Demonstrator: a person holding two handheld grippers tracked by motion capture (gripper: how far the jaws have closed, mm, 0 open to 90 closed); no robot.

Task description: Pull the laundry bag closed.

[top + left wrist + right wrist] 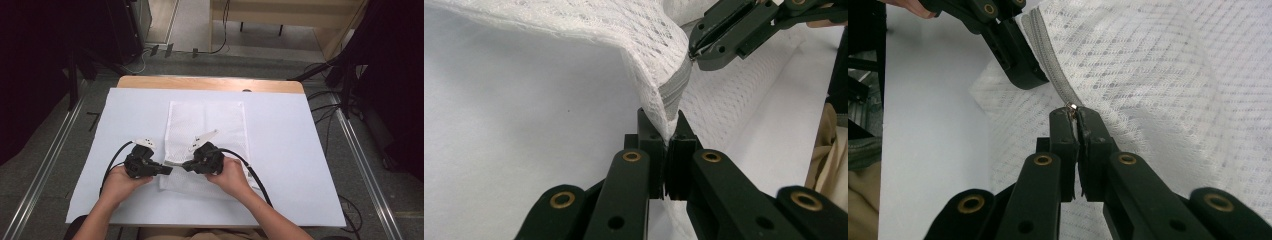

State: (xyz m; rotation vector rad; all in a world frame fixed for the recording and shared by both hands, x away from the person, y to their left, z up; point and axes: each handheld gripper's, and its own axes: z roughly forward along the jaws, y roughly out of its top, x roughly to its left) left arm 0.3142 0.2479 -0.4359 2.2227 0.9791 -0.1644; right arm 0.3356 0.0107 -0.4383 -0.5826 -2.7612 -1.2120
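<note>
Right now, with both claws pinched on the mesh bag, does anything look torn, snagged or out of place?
Nothing stands out. The white mesh zippered laundry bag lies flat and square on the white table cover. The left claw pinches its lifted corner by the grey zipper; the right claw grips the small metal zipper pull. No tear shows.

Item count — table surface

One white mesh zippered bag (pixel 207 130), one grey zipper (pixel 1050 62), two black two-jaw grippers — left (pixel 167 170), right (pixel 186 166) — one white table sheet (pixel 290 150).
</note>
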